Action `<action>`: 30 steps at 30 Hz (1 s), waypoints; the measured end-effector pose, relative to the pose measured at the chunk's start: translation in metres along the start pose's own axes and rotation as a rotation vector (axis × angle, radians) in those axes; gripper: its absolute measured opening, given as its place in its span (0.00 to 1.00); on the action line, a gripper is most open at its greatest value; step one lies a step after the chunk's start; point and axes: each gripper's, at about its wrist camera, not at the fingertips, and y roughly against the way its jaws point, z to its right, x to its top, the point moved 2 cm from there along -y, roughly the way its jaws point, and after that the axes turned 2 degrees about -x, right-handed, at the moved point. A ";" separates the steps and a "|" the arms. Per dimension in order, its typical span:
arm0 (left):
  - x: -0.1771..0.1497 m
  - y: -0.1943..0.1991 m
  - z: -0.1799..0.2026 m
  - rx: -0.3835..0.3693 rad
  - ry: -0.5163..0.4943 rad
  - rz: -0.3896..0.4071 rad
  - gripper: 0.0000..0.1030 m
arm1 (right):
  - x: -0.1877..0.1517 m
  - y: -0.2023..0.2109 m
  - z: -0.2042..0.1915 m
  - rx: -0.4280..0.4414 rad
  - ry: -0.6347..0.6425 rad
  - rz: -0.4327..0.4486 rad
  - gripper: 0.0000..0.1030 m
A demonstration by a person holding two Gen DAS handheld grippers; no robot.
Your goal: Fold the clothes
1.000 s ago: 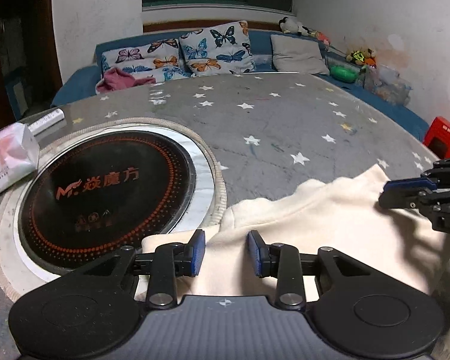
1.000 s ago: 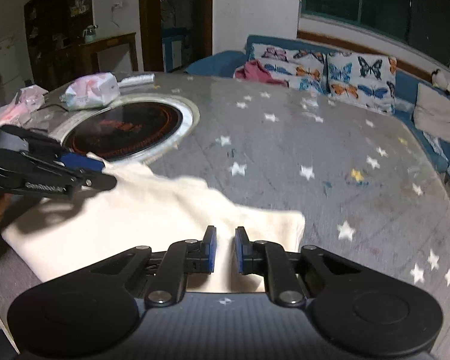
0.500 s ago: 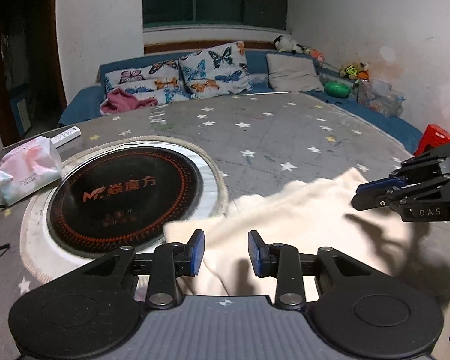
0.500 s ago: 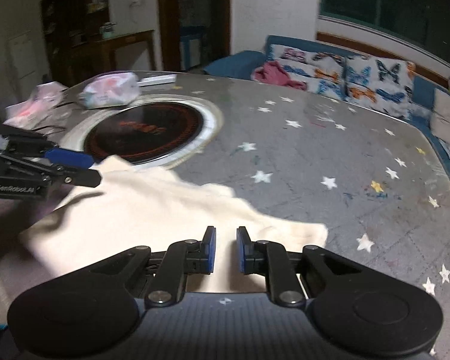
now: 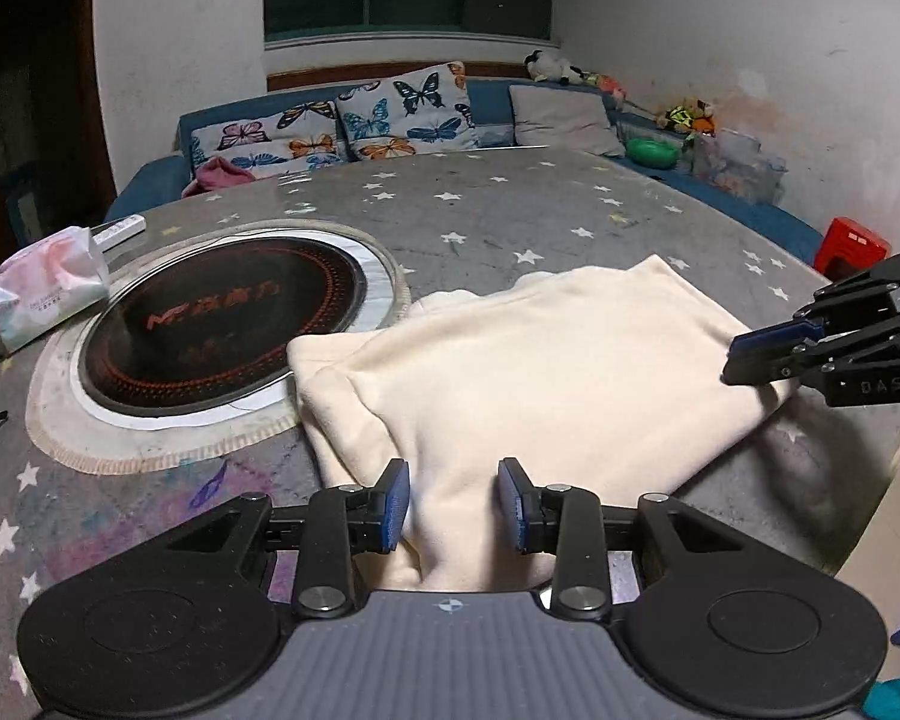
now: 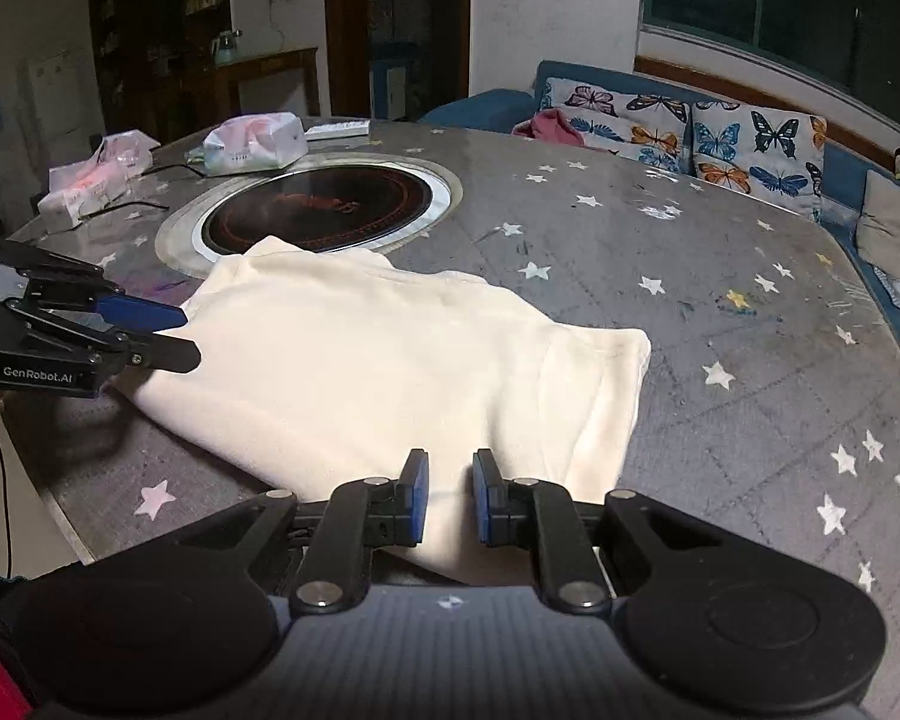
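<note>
A cream garment (image 5: 540, 360) is shown lying folded on a grey, star-printed table (image 5: 510, 210), at the near edge, with one corner overlapping the rim of a round black cooktop (image 5: 222, 324) set into the tabletop. In the left wrist view, the left gripper (image 5: 453, 507) is held low over the garment's near edge; its jaws are spread, and cloth is seen in the gap between the blue pads (image 5: 397, 504) without being pinched. The right gripper (image 5: 756, 354) is seen from the side at the garment's right corner; whether cloth is caught there cannot be told from this view.

In the right wrist view, the right gripper (image 6: 450, 498) is shown over the garment's (image 6: 390, 360) near hem, its jaws parted by a narrow gap, with cloth visible between them but not visibly clamped. The left gripper (image 6: 174, 336) is seen at the garment's left edge, its fingers parted.

A tissue pack (image 5: 48, 288) is placed left of the cooktop. A blue sofa (image 5: 150, 192) with butterfly cushions (image 5: 408, 108) is located beyond the table.
</note>
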 end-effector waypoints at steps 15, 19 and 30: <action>0.023 -0.017 -0.002 -0.016 0.039 0.017 0.34 | 0.057 -0.049 0.015 0.010 -0.028 0.049 0.13; 0.023 -0.023 -0.009 -0.019 0.059 -0.002 0.34 | 0.062 -0.075 0.019 0.013 -0.043 0.014 0.13; 0.042 -0.039 -0.025 0.007 0.094 0.005 0.34 | 0.080 -0.092 0.007 0.033 -0.035 0.010 0.13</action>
